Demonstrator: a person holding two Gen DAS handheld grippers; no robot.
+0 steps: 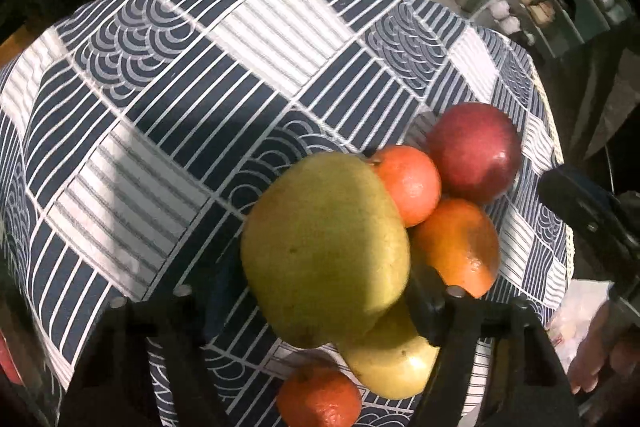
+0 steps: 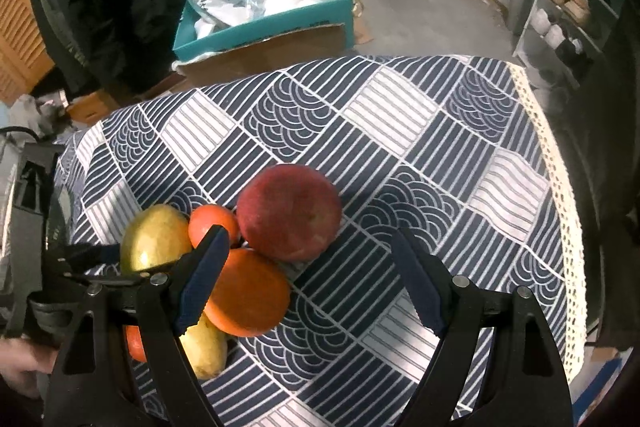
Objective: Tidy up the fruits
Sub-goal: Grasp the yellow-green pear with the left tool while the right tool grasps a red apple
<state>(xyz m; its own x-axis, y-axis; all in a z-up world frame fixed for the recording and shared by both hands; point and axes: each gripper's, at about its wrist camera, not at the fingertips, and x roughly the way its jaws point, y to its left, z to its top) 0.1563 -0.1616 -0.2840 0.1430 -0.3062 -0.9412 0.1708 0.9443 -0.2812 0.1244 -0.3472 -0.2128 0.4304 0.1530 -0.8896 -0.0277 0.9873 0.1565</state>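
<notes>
A green-yellow pear (image 1: 324, 247) sits between the fingers of my left gripper (image 1: 320, 291), which is shut on it and holds it over the fruit pile. The same pear shows in the right wrist view (image 2: 154, 237), with the left gripper (image 2: 100, 255) around it. The pile holds a red apple (image 1: 476, 147) (image 2: 289, 213), a small tangerine (image 1: 408, 183) (image 2: 212, 223), a large orange (image 1: 456, 247) (image 2: 250, 293), a yellow pear (image 1: 394, 363) (image 2: 206, 351) and another tangerine (image 1: 320, 399) (image 2: 135, 343). My right gripper (image 2: 308, 283) is open and empty, just right of the pile.
The table carries a navy and white patterned cloth (image 2: 400, 147) with a lace edge (image 2: 560, 195) on the right. Beyond the far edge stands a teal box (image 2: 264, 23) with plastic bags. A shoe rack (image 2: 568, 11) stands at the far right.
</notes>
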